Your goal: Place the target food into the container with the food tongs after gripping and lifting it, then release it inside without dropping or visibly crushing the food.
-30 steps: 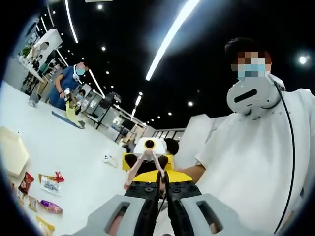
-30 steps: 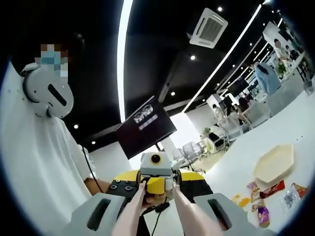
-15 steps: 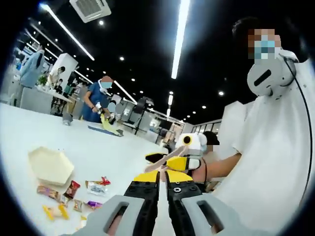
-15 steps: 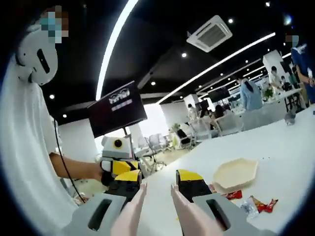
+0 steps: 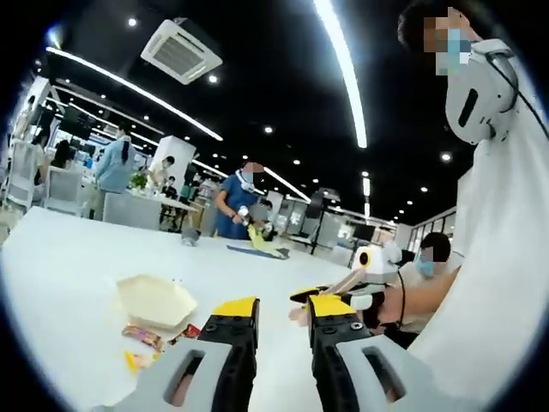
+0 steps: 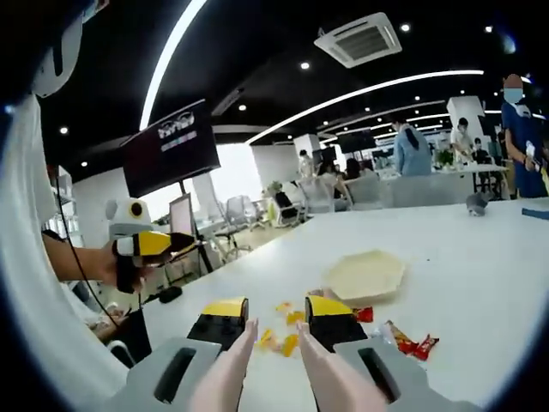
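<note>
Snack packets [image 6: 403, 341] lie scattered on the white desk [image 6: 480, 257], just beside the pale hexagonal container [image 6: 364, 275], on its near side. In the left gripper view the same container [image 5: 156, 300] sits on the desk [image 5: 60, 275] with packets [image 5: 146, 337] against its near edge. The right tongs [image 6: 268, 319] stand apart with a narrow gap, holding nothing, above yellow packets [image 6: 287, 343] near the container. The left tongs [image 5: 283, 313] are likewise parted and empty, beside the container. The other gripper [image 6: 150, 245] shows at left of the right gripper view, held in a hand; its jaw state cannot be told there. People stand at far desks beyond the container.
</note>
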Demonstrator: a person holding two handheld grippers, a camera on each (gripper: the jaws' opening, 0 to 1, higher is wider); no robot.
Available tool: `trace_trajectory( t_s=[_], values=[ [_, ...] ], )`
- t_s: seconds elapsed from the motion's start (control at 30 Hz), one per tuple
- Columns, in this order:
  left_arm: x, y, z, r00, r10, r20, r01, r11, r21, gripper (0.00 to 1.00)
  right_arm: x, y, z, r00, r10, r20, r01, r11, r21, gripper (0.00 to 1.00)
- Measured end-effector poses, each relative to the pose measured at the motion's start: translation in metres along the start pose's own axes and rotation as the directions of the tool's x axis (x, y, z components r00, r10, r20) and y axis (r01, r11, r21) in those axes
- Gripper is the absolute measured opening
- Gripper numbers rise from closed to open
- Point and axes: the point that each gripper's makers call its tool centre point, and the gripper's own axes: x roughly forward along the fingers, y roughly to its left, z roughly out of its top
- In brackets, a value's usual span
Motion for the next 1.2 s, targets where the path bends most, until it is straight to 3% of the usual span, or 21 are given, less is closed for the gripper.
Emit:
trace_trajectory(
  t_s=[0.13,0.2,0.4,0.53,0.6,0.8,0.93,1.03,1.07,1.1,1.2],
  values=[
    [-0.002,0.003,-0.004,0.991,0.132,0.022,-0.131,0.989,-0.063,0.37,-0.003,-0.009,0.005,0.999,0.039,0.017,-0.039,0.999,0.022,0.27],
    [-0.005,0.004,-0.013,0.985,0.17,-0.011,-0.17,0.981,-0.091,0.43,-0.003,-0.013,0.002,0.998,0.059,0.019,-0.059,0.998,0.022,0.27],
    [-0.02,0.013,-0.04,0.944,0.315,-0.099,-0.327,0.934,-0.148,0.68,-0.004,-0.018,-0.013,0.996,0.083,-0.031,-0.082,0.996,0.027,0.27],
    [-0.026,0.018,-0.044,0.929,0.354,-0.106,-0.367,0.917,-0.158,0.8,-0.005,-0.02,-0.018,0.996,0.078,-0.049,-0.075,0.996,0.047,0.27],
    [-0.031,0.027,-0.05,0.909,0.395,-0.134,-0.412,0.899,-0.148,0.84,-0.002,-0.019,-0.022,0.995,0.074,-0.06,-0.071,0.997,0.042,0.27],
    [-0.051,0.049,-0.049,0.899,0.424,-0.11,-0.436,0.888,-0.144,1.0,0.008,-0.016,-0.022,0.996,0.037,-0.075,-0.034,0.999,0.034,0.28],
    [-0.072,0.06,-0.052,0.905,0.412,-0.111,-0.425,0.893,-0.148,1.0,0.015,-0.016,-0.025,0.995,-0.041,-0.091,0.046,0.998,0.049,0.28],
    [-0.082,0.058,-0.059,0.915,0.372,-0.156,-0.391,0.913,-0.119,1.0,0.016,-0.016,-0.025,0.991,-0.102,-0.087,0.107,0.992,0.061,0.28],
    [-0.087,0.055,-0.061,0.928,0.332,-0.168,-0.35,0.932,-0.094,1.0,0.017,-0.013,-0.027,0.987,-0.138,-0.083,0.144,0.987,0.074,0.28],
    [-0.092,0.053,-0.066,0.93,0.308,-0.199,-0.332,0.938,-0.101,1.0,0.017,-0.012,-0.029,0.983,-0.157,-0.091,0.163,0.984,0.068,0.28],
    [-0.1,0.055,-0.067,0.943,0.26,-0.206,-0.279,0.958,-0.068,1.0,0.017,-0.007,-0.029,0.974,-0.208,-0.084,0.214,0.975,0.061,0.28]
  ],
)
